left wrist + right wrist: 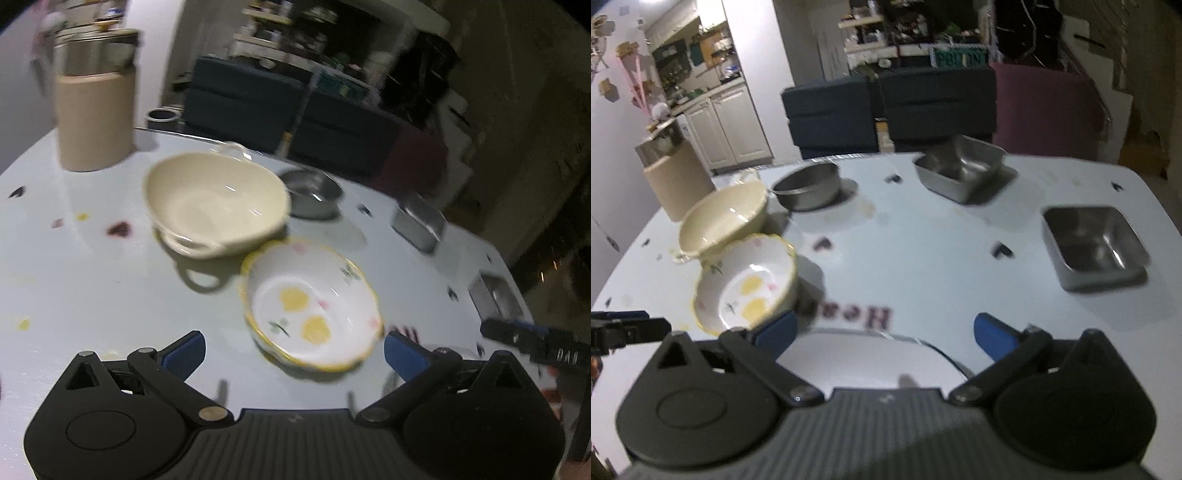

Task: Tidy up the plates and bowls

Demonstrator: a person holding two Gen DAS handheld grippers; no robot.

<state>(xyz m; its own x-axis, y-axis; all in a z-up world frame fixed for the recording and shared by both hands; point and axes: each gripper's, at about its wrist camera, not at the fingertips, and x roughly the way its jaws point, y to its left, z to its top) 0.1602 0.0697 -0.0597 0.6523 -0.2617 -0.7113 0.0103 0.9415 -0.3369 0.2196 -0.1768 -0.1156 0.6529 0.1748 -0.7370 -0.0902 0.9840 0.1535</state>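
Note:
A white bowl with yellow spots and a yellow rim (314, 306) sits on the white table (92, 288), just beyond my left gripper (293, 352), which is open and empty. A cream bowl with handles (216, 206) stands behind it, touching it. In the right wrist view the spotted bowl (748, 284) and the cream bowl (724, 221) lie at the left. My right gripper (884, 332) is open and empty above a white plate (871, 362) near the front edge.
A round steel bowl (809, 186) and two square steel trays (962, 168) (1095, 245) stand on the table (923, 251). A tan canister with a steel pot on top (94, 110) stands at the far left. Dark storage boxes (890, 107) lie beyond the table.

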